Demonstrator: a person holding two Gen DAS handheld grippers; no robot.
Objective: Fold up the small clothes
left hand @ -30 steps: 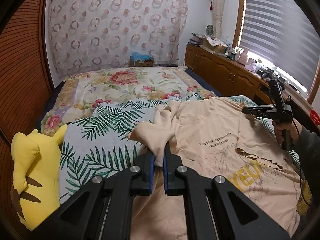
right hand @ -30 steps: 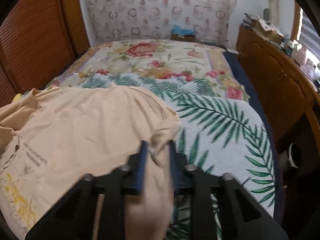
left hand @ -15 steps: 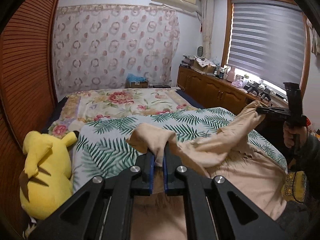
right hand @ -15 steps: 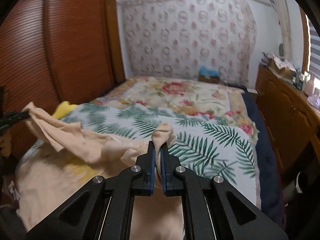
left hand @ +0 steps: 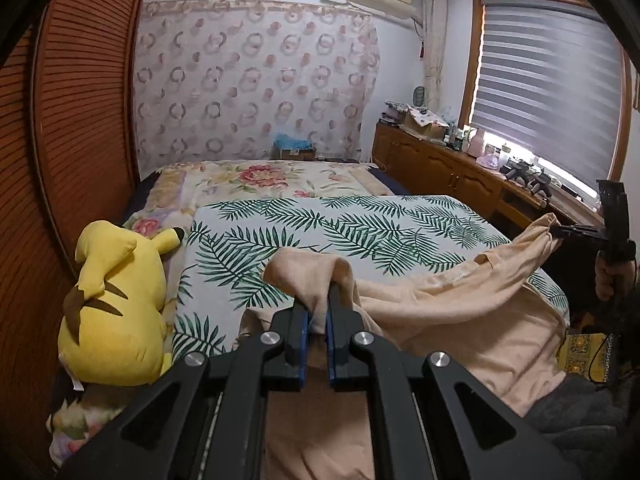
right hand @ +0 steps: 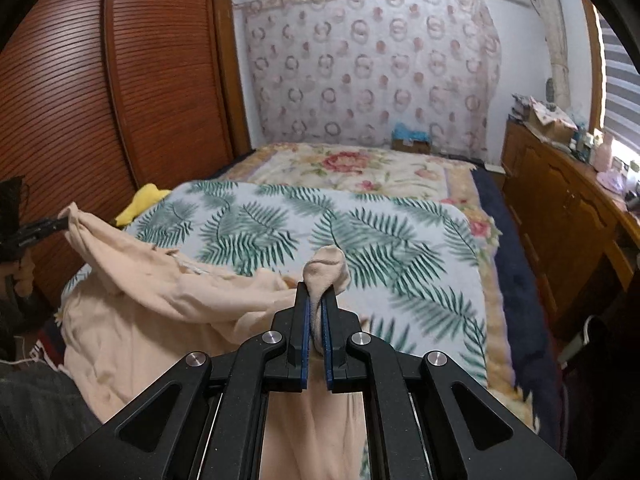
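- The left gripper [left hand: 316,312] has its jaws nearly together, pinched on a bunched fold of the peach T-shirt [left hand: 452,308]; a knob of cloth bulges out past the blue pads [left hand: 304,332].
- The right gripper [right hand: 316,308] is likewise clamped almost fully, with a rounded wad of the same shirt squeezed between its blue pads [right hand: 306,320].
- In the left wrist view the right gripper [left hand: 576,232] appears at the far right, gripped by a hand [left hand: 612,276], with the shirt's other corner pulled to a point at its tip.
- In the right wrist view the left gripper [right hand: 44,226] shows at the left edge, the cloth drawn to a peak there.
- The shirt is soft, matte knit; it hangs slack between the two grippers in a drooping, wrinkled swag over the near edge of the bed, a stitched hem visible along its upper edge.
- Under it lies a fuzzy white blanket [left hand: 360,224] printed with green palm fronds; farther off is a floral quilt [left hand: 260,178].
- A plump yellow plush toy [left hand: 116,304] lies at the blanket's left side.
- A slatted reddish wooden wardrobe [right hand: 120,80] lines the left.
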